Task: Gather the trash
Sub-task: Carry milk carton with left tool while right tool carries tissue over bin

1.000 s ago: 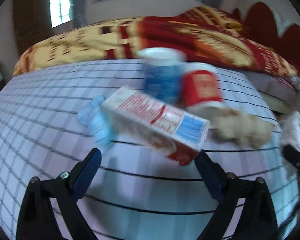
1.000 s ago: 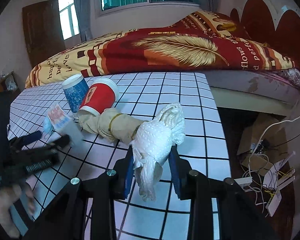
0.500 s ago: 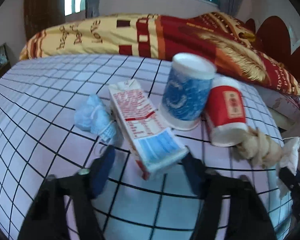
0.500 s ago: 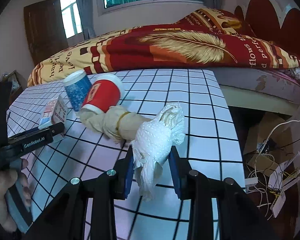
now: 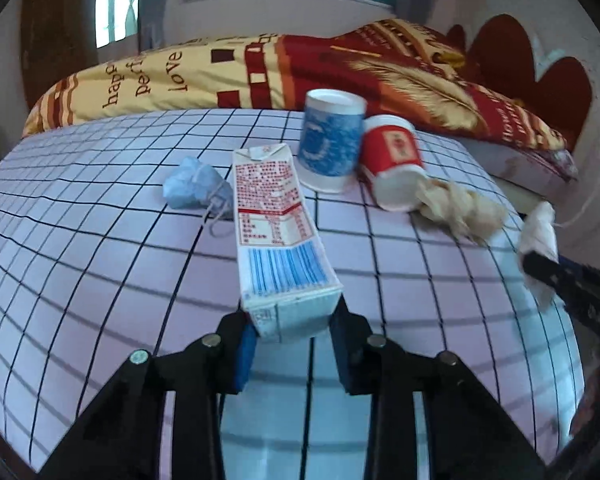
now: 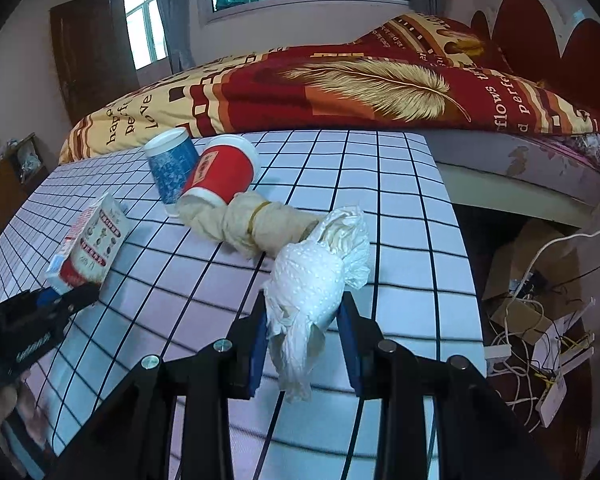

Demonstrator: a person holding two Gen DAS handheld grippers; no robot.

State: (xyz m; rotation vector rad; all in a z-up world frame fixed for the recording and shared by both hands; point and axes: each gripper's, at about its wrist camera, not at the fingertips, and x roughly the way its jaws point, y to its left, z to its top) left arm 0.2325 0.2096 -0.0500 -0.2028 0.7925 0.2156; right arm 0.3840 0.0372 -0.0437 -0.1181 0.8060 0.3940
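Left wrist: L hand-held gripper point(image 5: 294, 346) level, clamping carton point(image 5: 276, 232), R hand-held gripper point(image 6: 304, 344) pinching tissue point(image 6: 316, 284)

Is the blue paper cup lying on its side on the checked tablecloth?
No. The blue paper cup stands upside down on its rim, while the red paper cup beside it lies on its side.

A patterned quilt point(image 6: 340, 88) covers the bed behind the checked tablecloth point(image 6: 380, 184); tangled cables point(image 6: 540, 344) lie on the floor.

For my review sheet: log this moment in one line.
left hand-held gripper: shut on carton | right hand-held gripper: shut on tissue
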